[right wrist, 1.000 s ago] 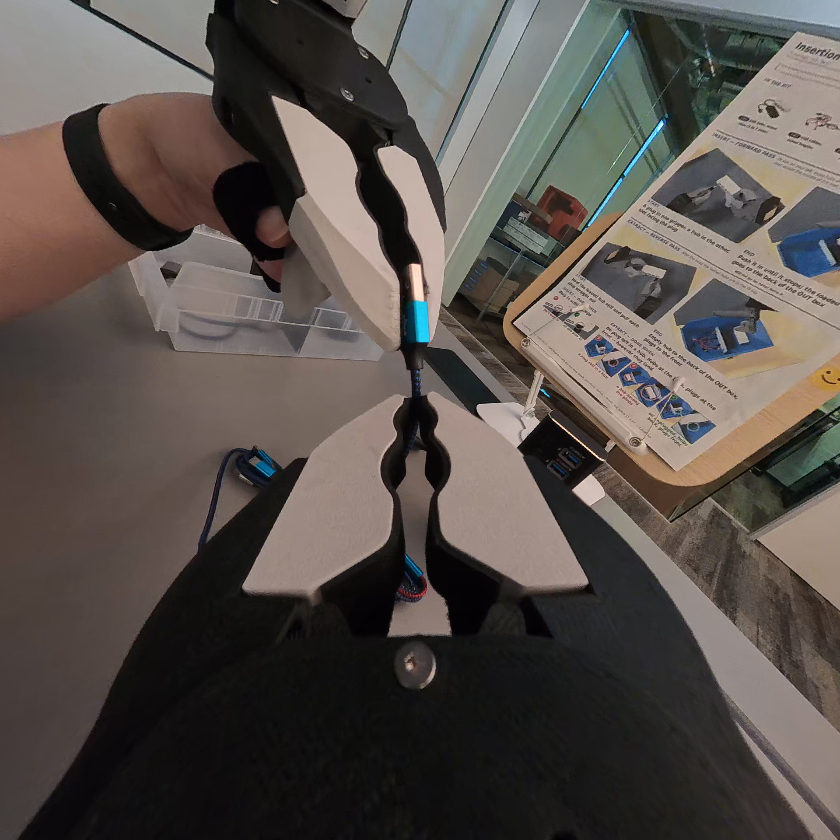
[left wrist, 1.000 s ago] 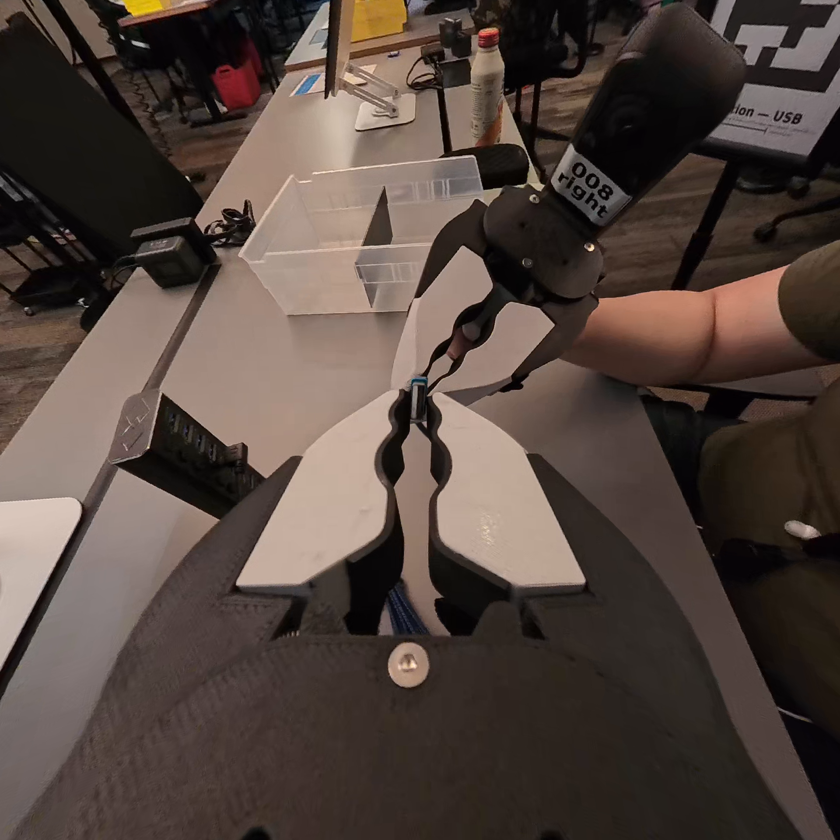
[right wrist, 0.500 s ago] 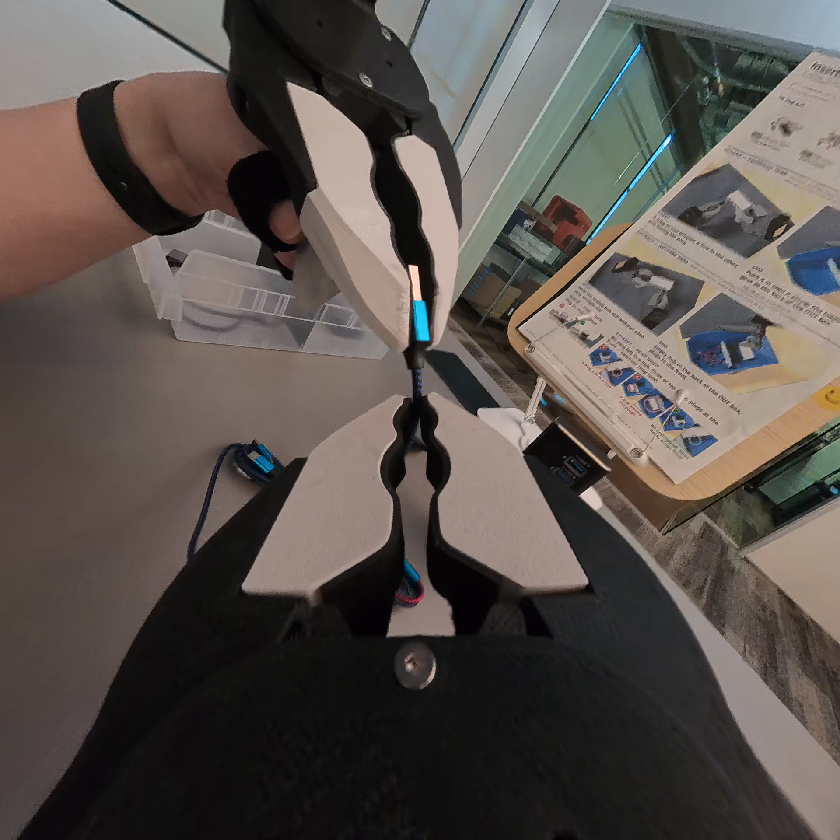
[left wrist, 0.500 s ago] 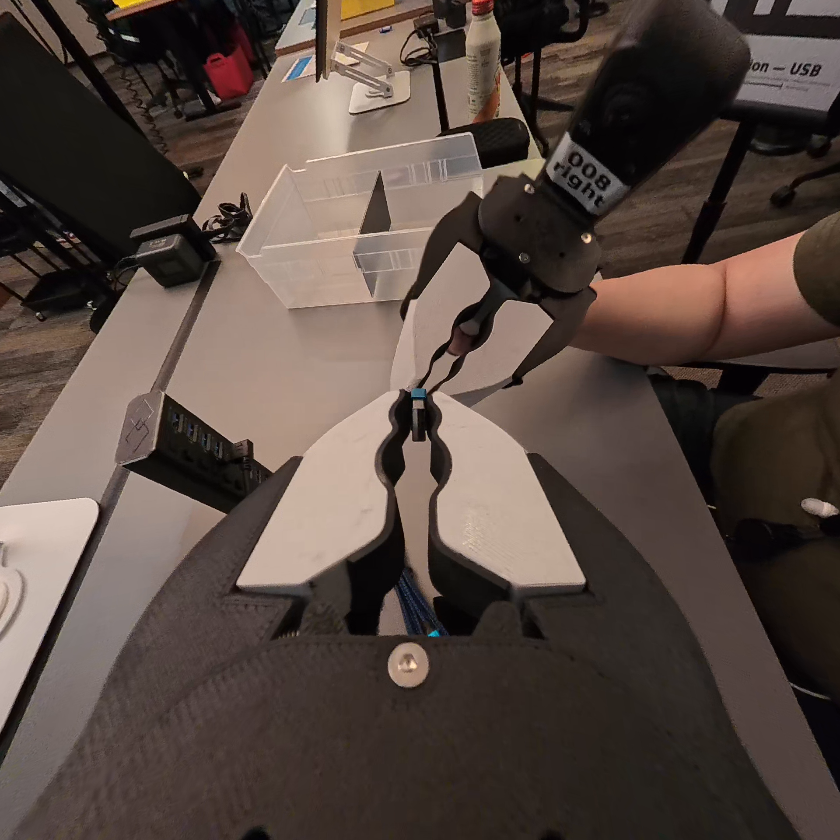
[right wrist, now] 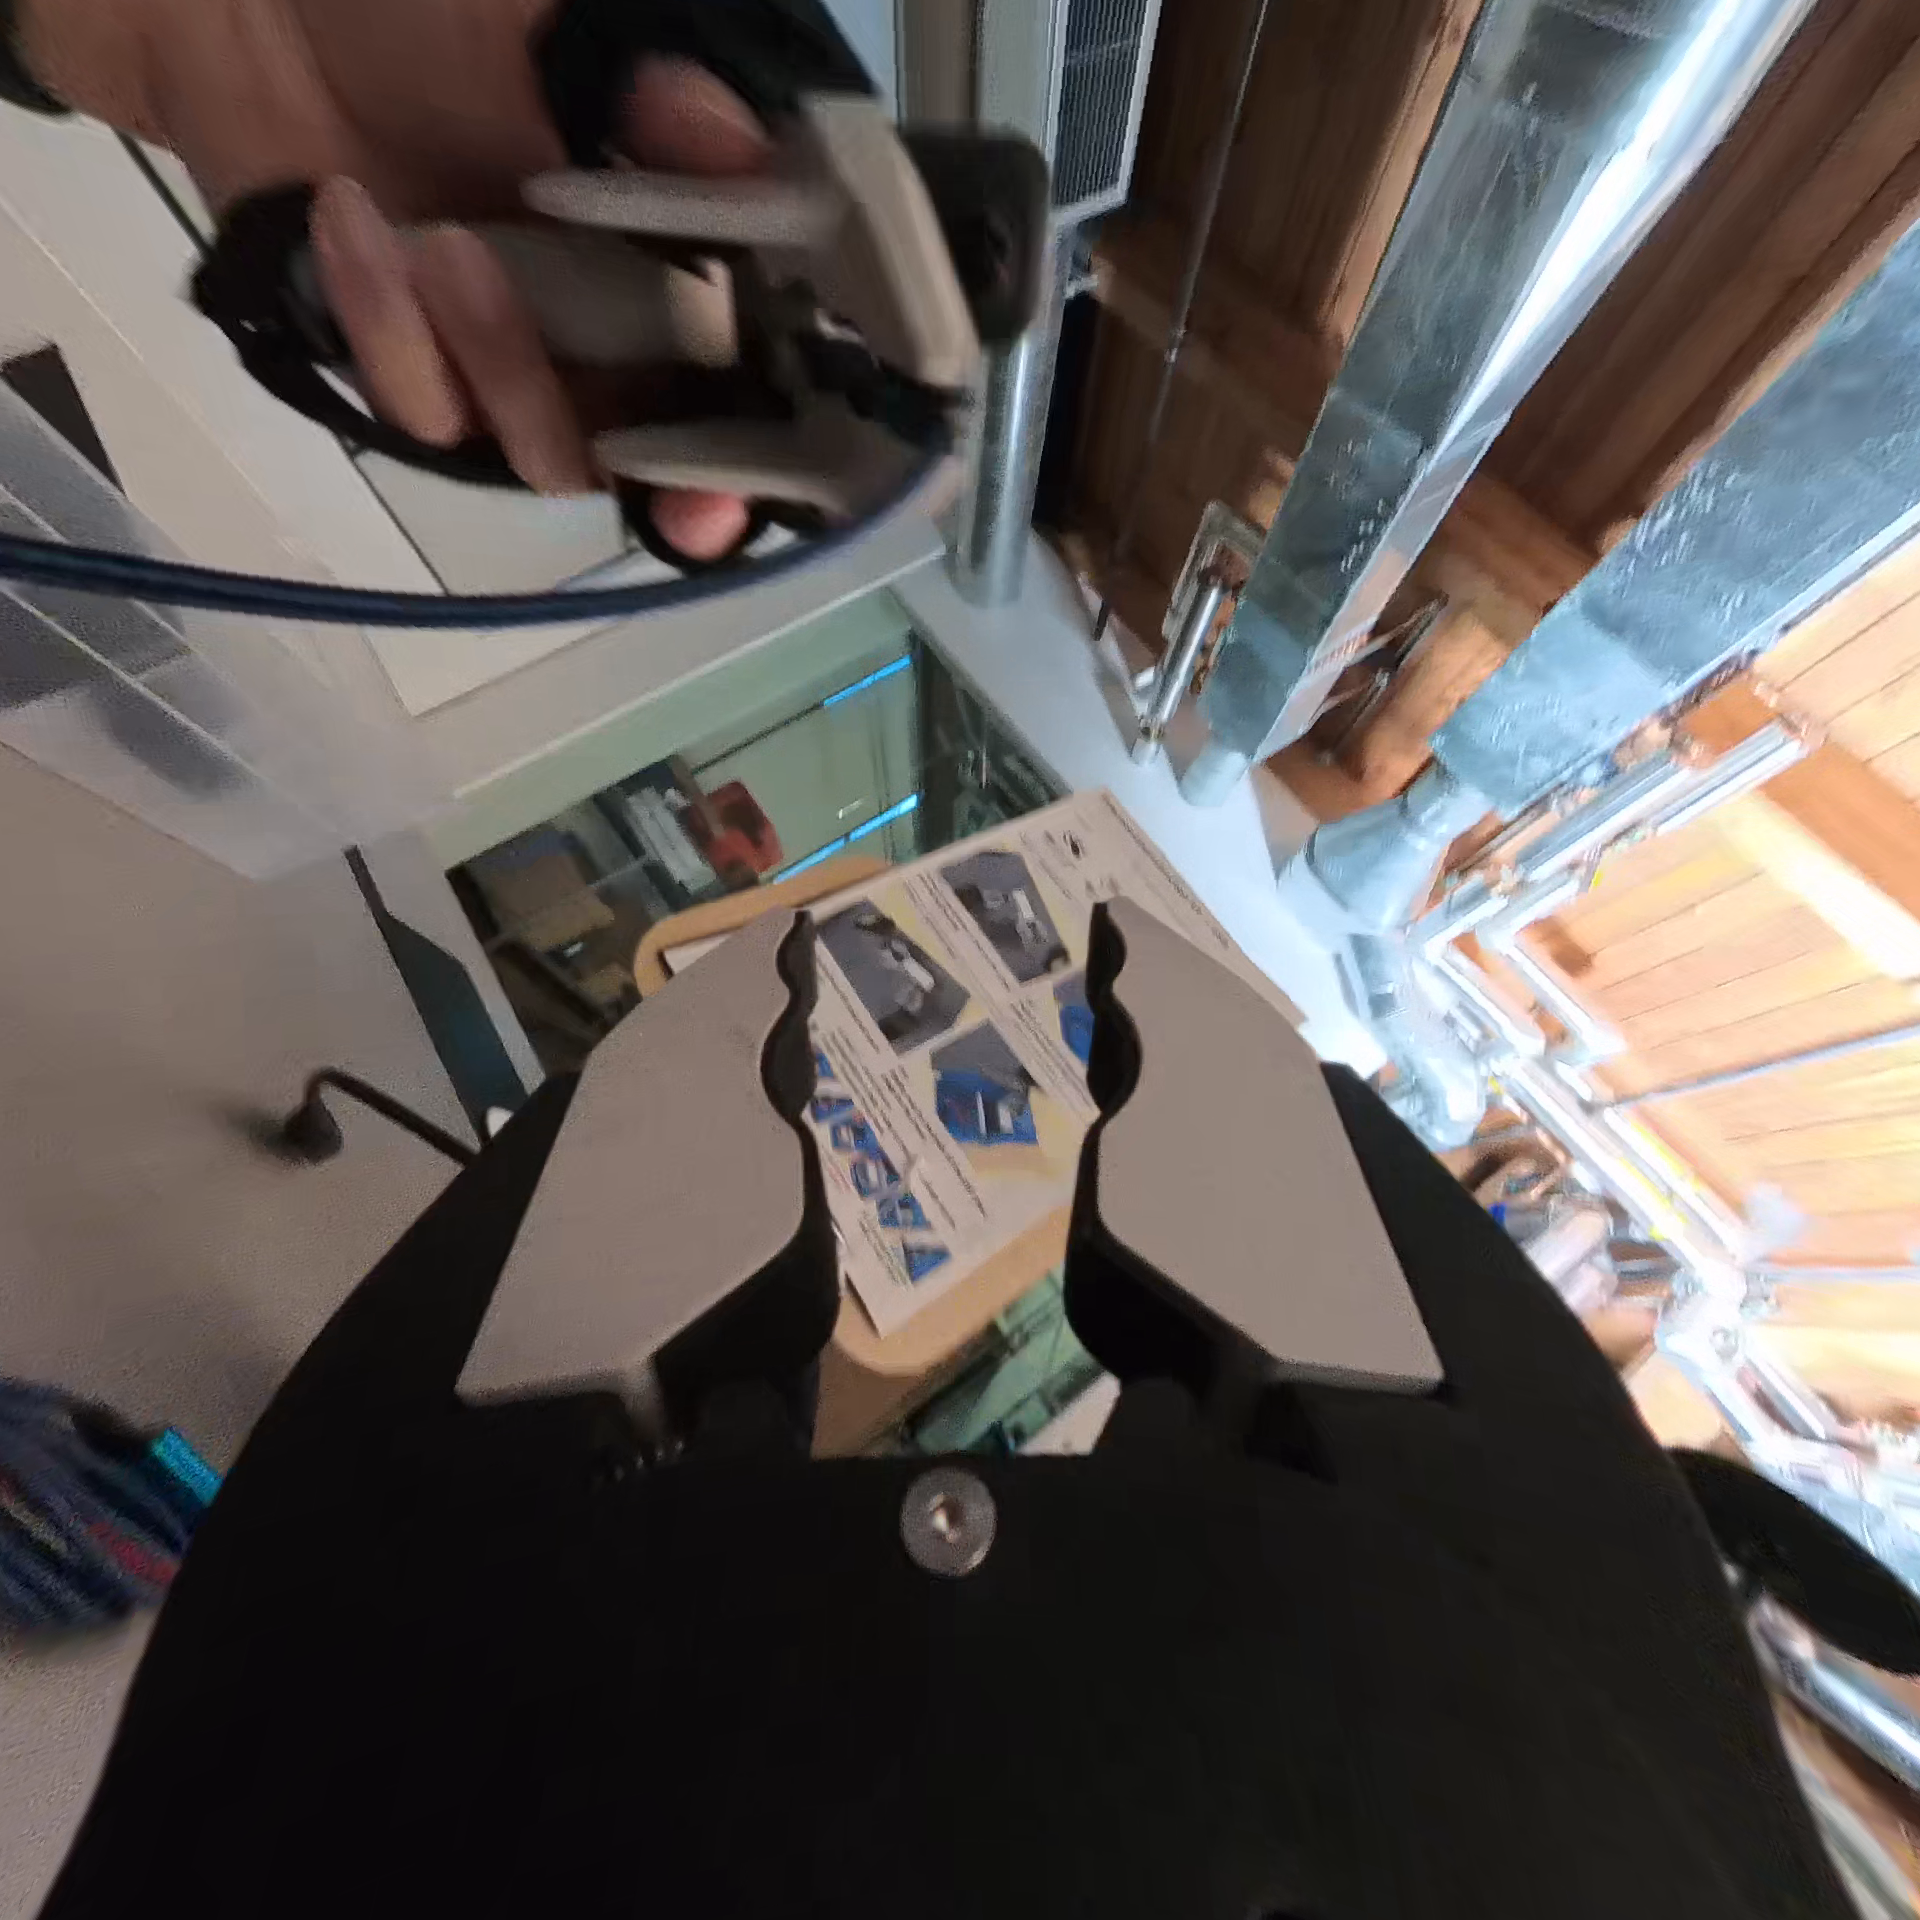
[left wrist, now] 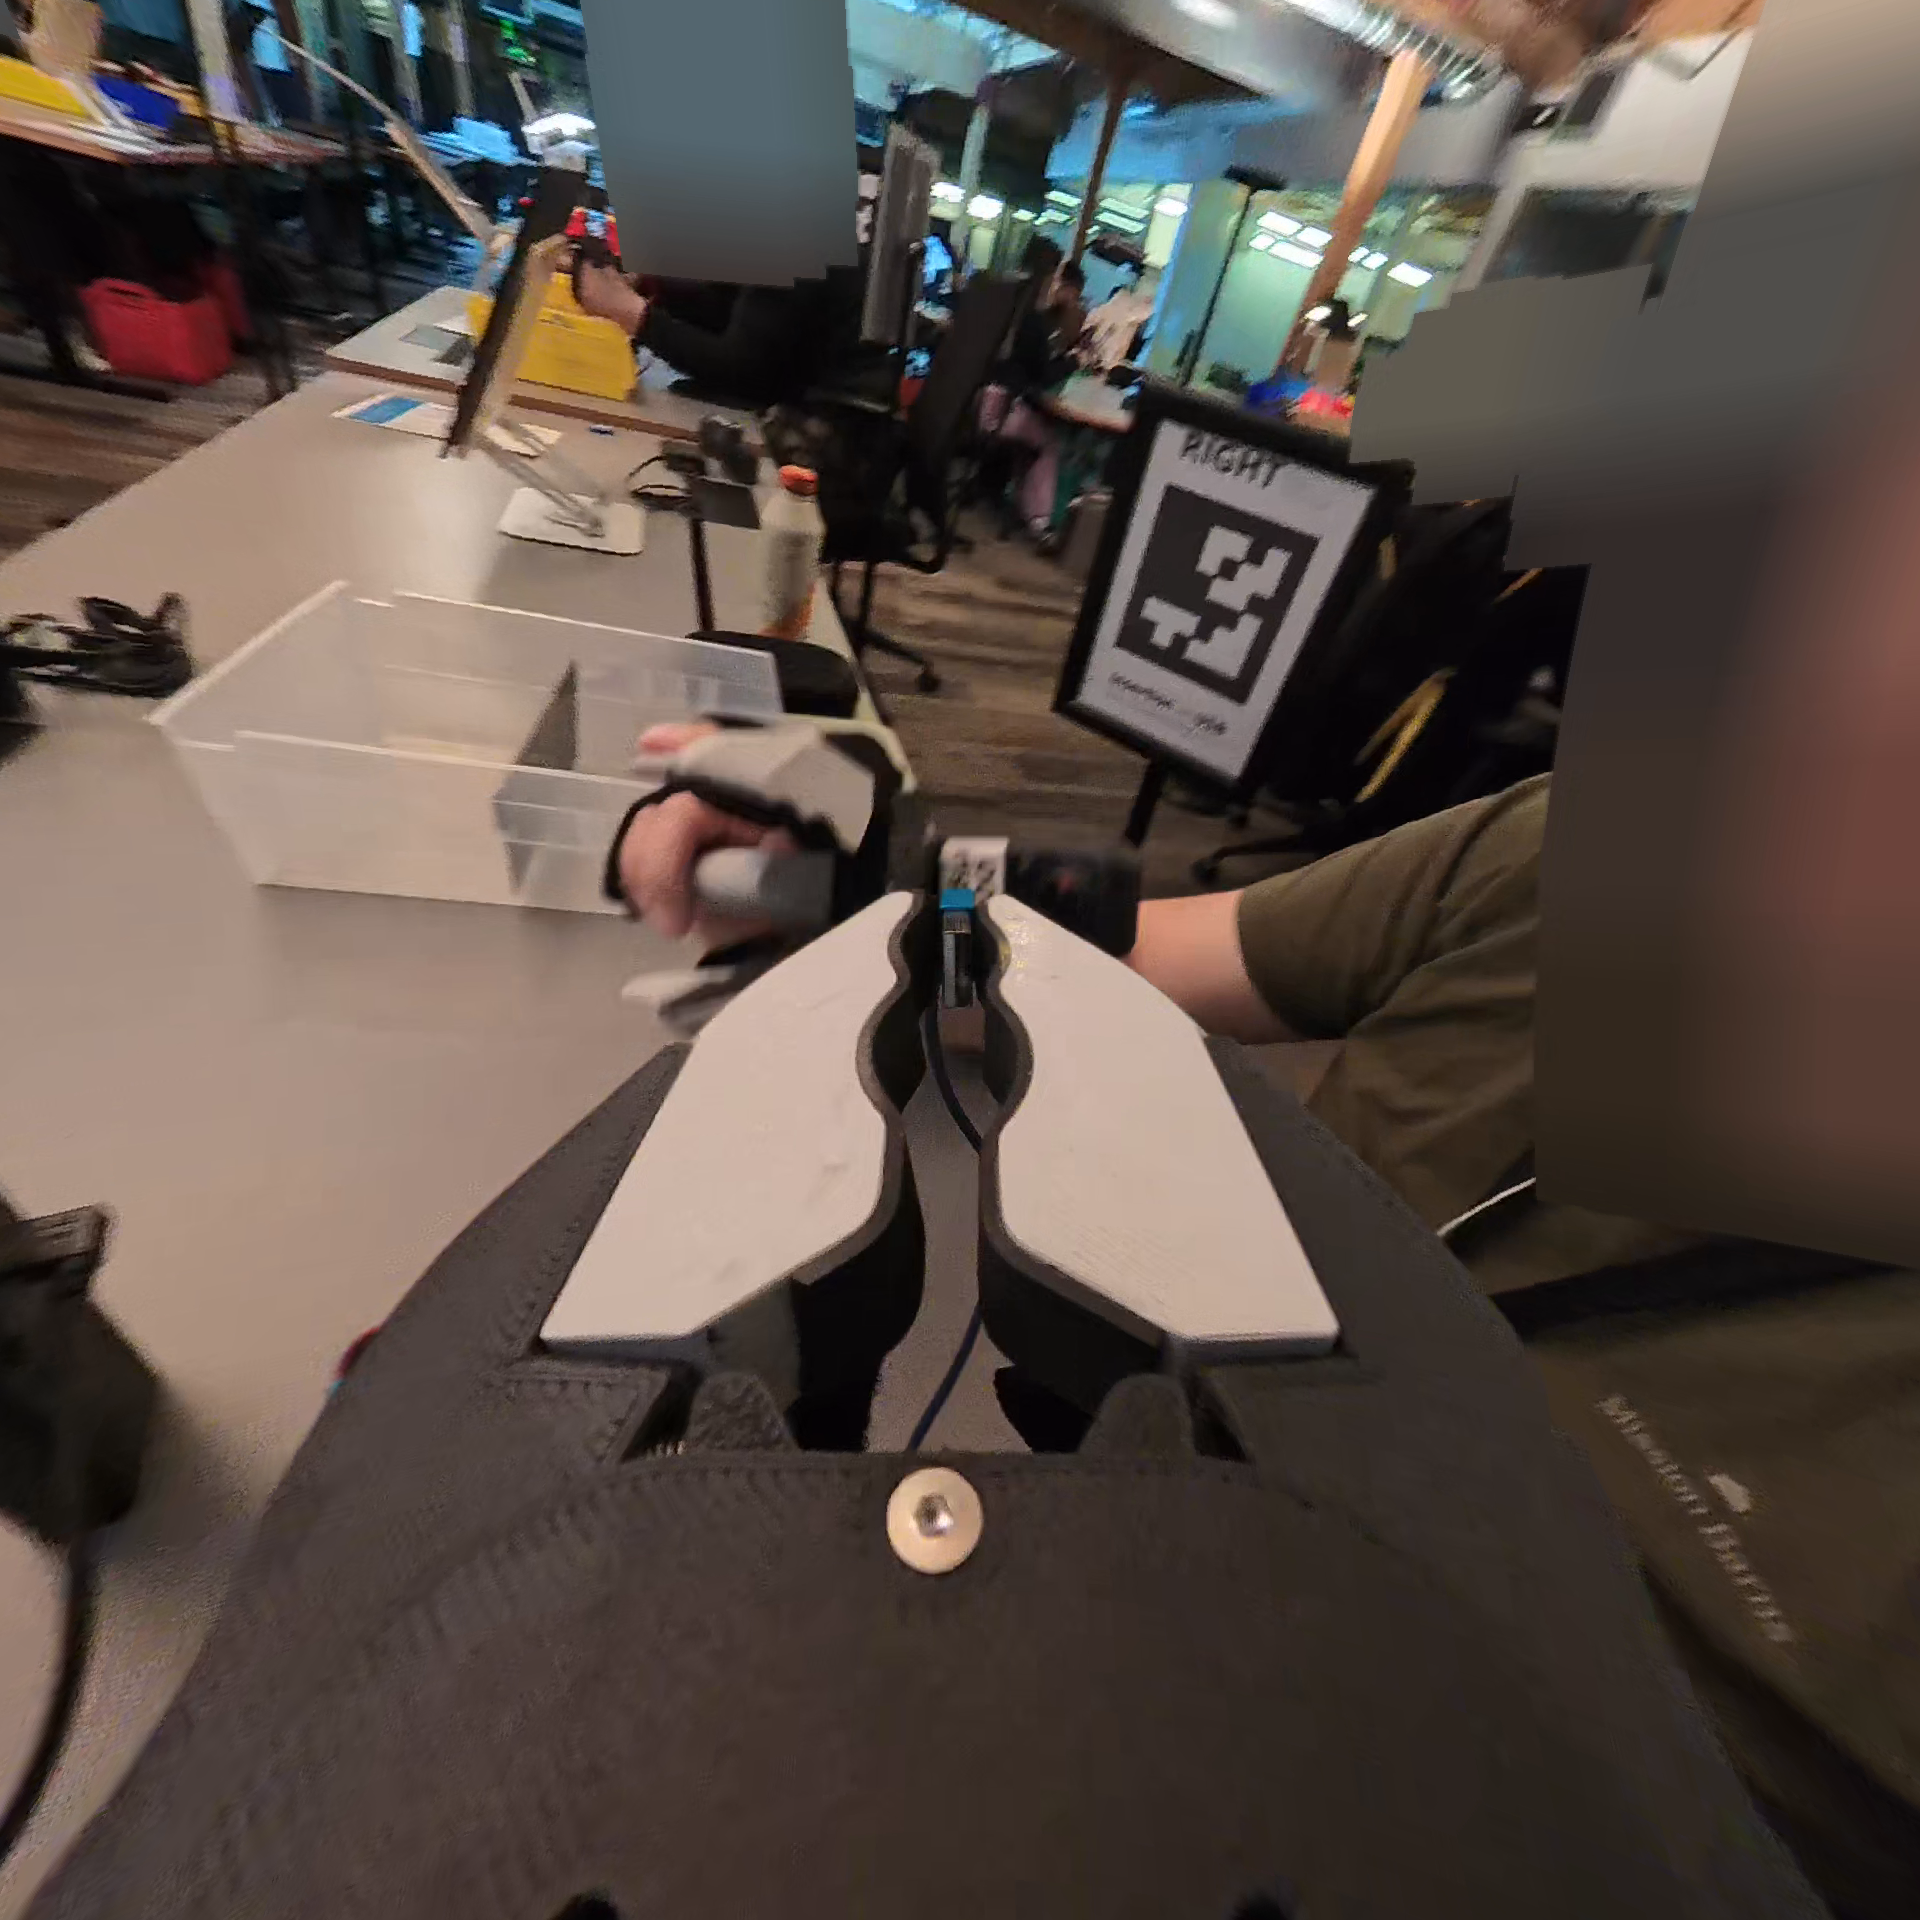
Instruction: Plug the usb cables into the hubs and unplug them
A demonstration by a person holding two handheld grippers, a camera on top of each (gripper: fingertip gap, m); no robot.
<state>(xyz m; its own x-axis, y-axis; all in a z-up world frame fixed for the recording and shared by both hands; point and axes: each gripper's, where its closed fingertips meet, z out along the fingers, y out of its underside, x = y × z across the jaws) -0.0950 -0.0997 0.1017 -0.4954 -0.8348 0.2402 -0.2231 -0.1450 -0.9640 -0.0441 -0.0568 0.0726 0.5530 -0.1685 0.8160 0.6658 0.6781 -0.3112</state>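
My left gripper [left wrist: 951, 914] is shut on a USB plug [left wrist: 956, 940] with a blue collar and black body. Its dark blue cable [left wrist: 951, 1101] runs back between the fingers. In the right wrist view that cable [right wrist: 416, 603] hangs in a curve from the left gripper's grey handle [right wrist: 790, 312], held in a hand at the top. My right gripper [right wrist: 951, 935] is open and empty, tilted up towards the ceiling. Its handle and the hand on it [left wrist: 727, 862] show just beyond my left fingertips. A dark blurred block [left wrist: 52, 1351] sits at the left edge; I cannot tell if it is a hub.
A clear plastic box [left wrist: 416, 769] with a divider stands on the grey table [left wrist: 260, 1039]. A coiled blue cable with a blue plug [right wrist: 104, 1507] lies at lower left. An instruction poster on a wooden board [right wrist: 956, 1039] stands ahead. A sign on a stand [left wrist: 1216, 592] is off the table's right.
My right gripper has let go of the cable, opened, and swung away and upward. My left gripper still holds the plug and has tilted up to a flatter angle. Both views are motion-blurred.
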